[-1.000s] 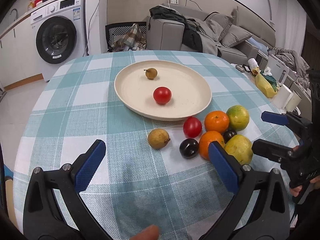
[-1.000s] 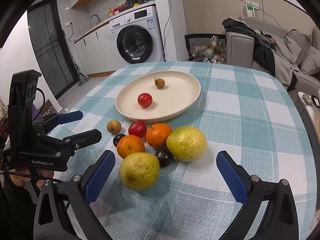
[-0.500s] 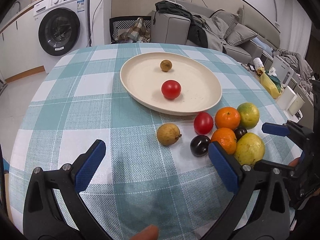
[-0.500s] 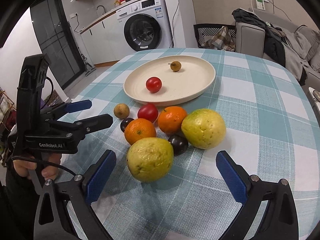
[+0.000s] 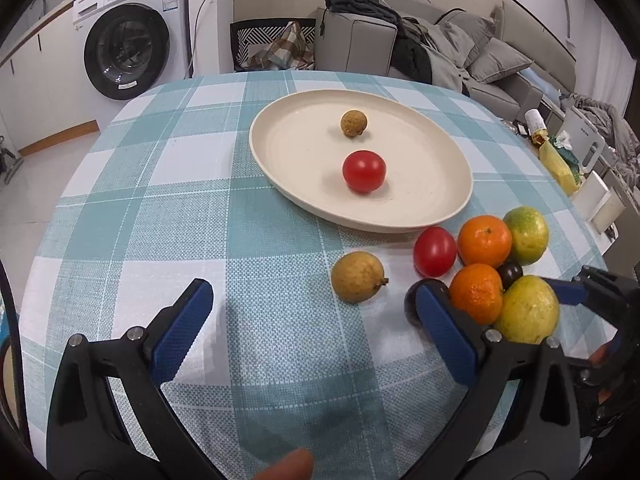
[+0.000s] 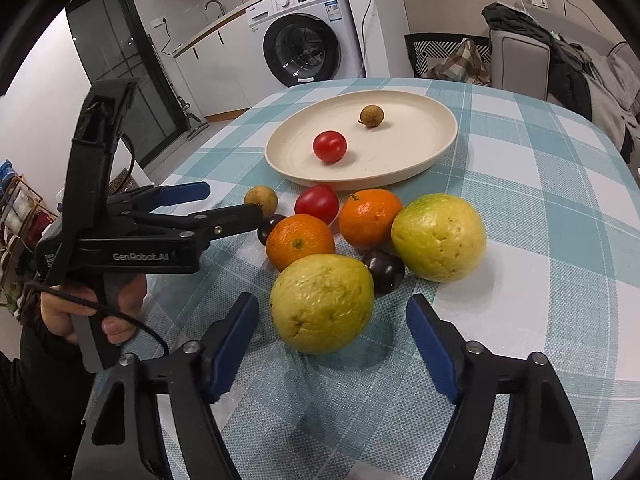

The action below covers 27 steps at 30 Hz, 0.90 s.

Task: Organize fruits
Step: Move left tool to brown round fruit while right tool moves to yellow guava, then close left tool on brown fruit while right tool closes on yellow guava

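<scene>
Hovering low over the bench (image 5: 132,208), the left hand-held gripper (image 5: 312,334) is wide open and empty; the brown longan (image 5: 357,277) lies just ahead of it, between its fingers. To the right, the right hand-held gripper (image 6: 332,344) is also wide and empty, and the yellow-green fruit (image 6: 322,303) sits directly before it. The plate (image 6: 424,160) waits beyond, holding one tomato (image 6: 329,146).

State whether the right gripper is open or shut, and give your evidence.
Open. The right gripper has its blue pads spread wide on either side of the yellow fruit, apart from it.
</scene>
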### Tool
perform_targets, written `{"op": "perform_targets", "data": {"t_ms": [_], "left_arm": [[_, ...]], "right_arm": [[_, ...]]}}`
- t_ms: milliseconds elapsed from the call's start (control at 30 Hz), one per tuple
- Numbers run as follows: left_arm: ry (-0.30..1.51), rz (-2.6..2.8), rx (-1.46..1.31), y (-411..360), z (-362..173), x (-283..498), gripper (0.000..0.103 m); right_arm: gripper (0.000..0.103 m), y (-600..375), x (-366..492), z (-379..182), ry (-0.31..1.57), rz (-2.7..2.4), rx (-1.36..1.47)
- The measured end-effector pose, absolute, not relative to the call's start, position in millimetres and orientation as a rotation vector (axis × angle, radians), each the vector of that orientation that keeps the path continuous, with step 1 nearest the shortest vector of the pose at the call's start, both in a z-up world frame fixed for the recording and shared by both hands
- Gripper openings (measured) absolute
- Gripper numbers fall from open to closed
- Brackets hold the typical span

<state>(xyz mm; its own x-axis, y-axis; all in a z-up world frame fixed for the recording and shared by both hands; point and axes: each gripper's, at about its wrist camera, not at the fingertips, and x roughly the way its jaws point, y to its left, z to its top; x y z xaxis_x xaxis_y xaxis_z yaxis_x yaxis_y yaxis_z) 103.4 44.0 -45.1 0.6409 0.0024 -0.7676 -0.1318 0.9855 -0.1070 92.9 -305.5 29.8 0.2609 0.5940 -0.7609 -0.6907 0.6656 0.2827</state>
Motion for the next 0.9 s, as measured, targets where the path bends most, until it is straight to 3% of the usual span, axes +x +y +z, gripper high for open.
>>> {"op": "perform_targets", "data": {"t_ms": [167, 733, 867, 900], "left_arm": [[0.875, 0.036, -0.189, 46.3, -44.4, 108.5, 0.09], [0.885, 0.001, -0.196, 51.0, -47.1, 107.6, 0.068], [0.896, -0.026, -0.163, 42.1, -49.6, 110.6, 0.047], [0.894, -0.032, -0.151, 39.9, -49.8, 110.1, 0.035]], "right_arm": [[0.07, -303.6, 91.2, 28.4, 0.979, 0.894, -0.115], [0.066, -303.3, 90.5, 26.6, 0.985, 0.909, -0.118], [0.061, -303.0, 88.1, 26.7, 0.985, 0.909, -0.119], [0.059, -303.0, 87.8, 26.6, 0.985, 0.91, -0.118]]}}
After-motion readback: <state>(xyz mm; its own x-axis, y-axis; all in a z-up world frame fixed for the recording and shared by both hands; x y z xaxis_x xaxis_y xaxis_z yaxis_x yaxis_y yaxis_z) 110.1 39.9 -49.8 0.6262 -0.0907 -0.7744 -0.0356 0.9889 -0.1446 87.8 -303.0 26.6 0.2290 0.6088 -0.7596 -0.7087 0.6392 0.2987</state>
